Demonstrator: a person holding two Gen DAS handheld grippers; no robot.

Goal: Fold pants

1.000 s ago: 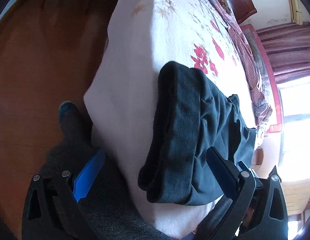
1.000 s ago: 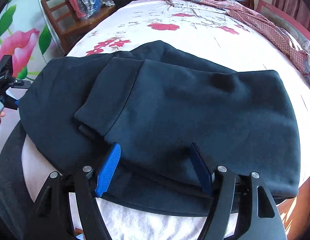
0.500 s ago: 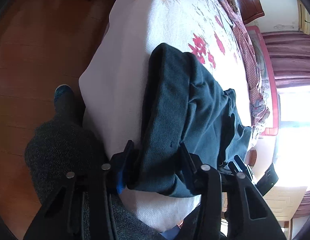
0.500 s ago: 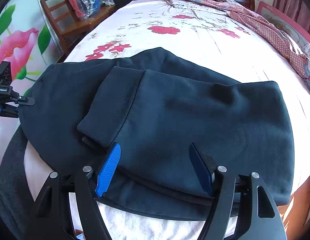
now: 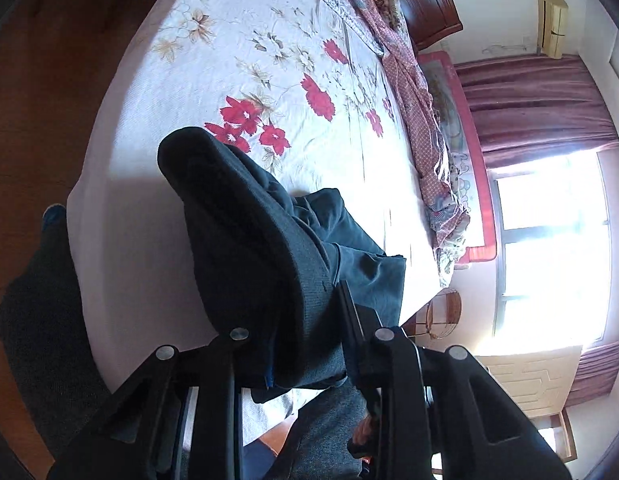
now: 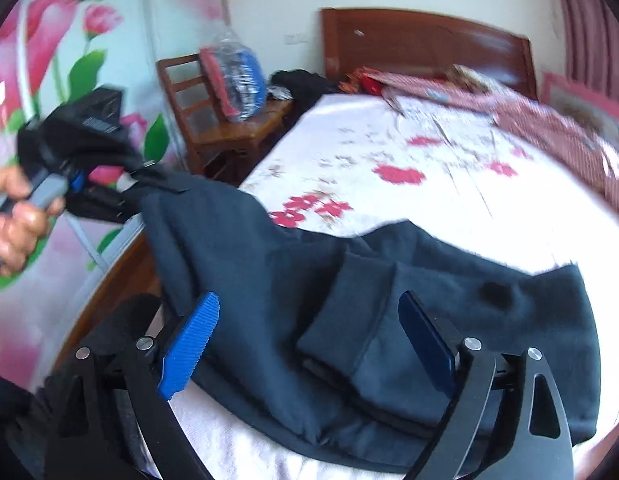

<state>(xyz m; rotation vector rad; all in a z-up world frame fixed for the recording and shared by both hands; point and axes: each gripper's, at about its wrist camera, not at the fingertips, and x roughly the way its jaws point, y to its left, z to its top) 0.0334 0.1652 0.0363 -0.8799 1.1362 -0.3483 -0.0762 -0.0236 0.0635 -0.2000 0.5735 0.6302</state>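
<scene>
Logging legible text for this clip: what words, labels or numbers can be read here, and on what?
None can be read.
Left gripper: pale lettering on its black body in the right wrist view, too blurred to read.
Bag on the chair: print too blurred.

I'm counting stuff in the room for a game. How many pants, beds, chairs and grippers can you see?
Pants: 1
Bed: 1
Chair: 1
Grippers: 2, the left gripper with jaws closing on the pants, the right gripper with jaws opening
Total: 5
</scene>
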